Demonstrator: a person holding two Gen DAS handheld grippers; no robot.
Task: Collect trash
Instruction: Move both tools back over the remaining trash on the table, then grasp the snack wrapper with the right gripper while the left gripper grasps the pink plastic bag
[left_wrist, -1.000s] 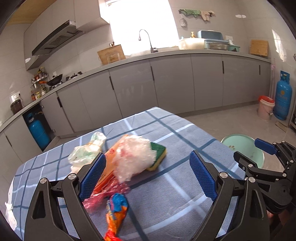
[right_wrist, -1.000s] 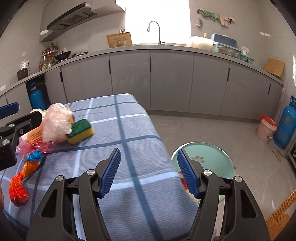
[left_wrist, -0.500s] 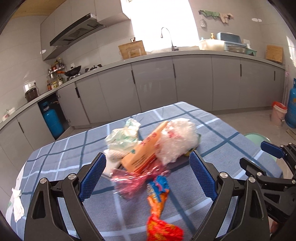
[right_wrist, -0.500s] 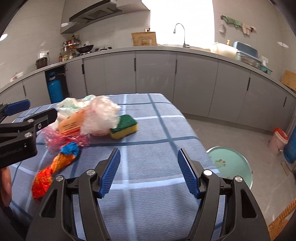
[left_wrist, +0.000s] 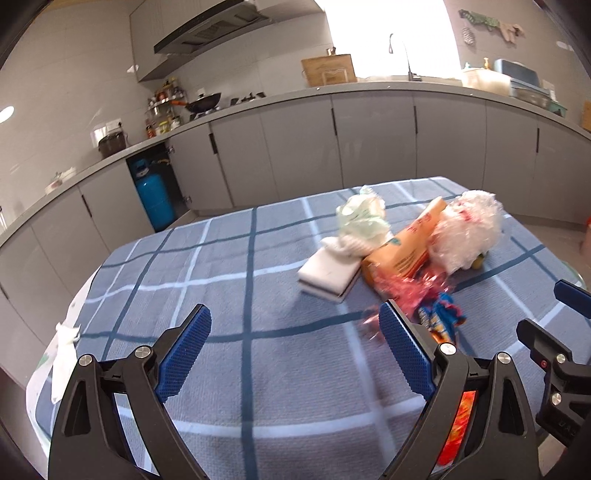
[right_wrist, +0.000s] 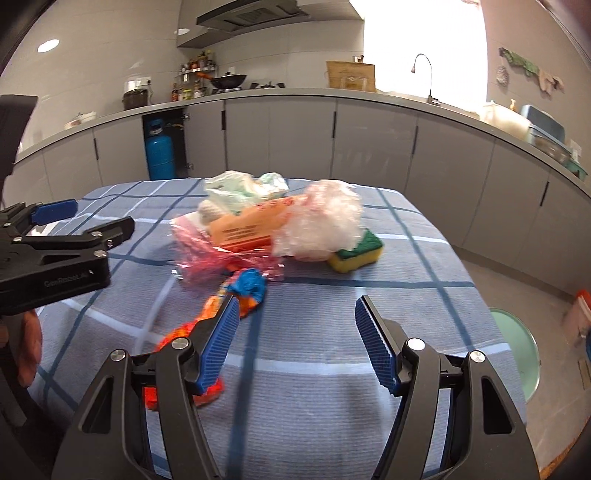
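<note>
A pile of trash lies on the blue checked tablecloth (left_wrist: 258, 369). It holds a pale green bag (left_wrist: 360, 218), an orange packet (left_wrist: 406, 247), crumpled clear plastic (left_wrist: 469, 232) and pink cellophane (left_wrist: 406, 291). An orange-and-blue snack wrapper (left_wrist: 443, 317) lies nearest me. My left gripper (left_wrist: 293, 314) is open over bare cloth, left of the pile. My right gripper (right_wrist: 297, 304) is open just short of the pile, its left finger over the snack wrapper (right_wrist: 247, 291). Clear plastic (right_wrist: 325, 225) rests against a yellow-green sponge (right_wrist: 356, 251). Each gripper shows in the other's view: the right gripper (left_wrist: 550, 314) and the left gripper (right_wrist: 96, 218).
A white block (left_wrist: 328, 273) lies at the pile's left. A white tissue (left_wrist: 64, 350) hangs at the table's left edge. On the floor to the right stand a green basin (right_wrist: 517, 350) and a red-lidded bucket (right_wrist: 580, 314). Grey cabinets and a blue gas cylinder (right_wrist: 160, 151) line the back.
Both hands swung left across the table. The pile slid to the right in the left wrist view and toward the middle in the right one. The white block came into sight. Both grippers stayed open.
</note>
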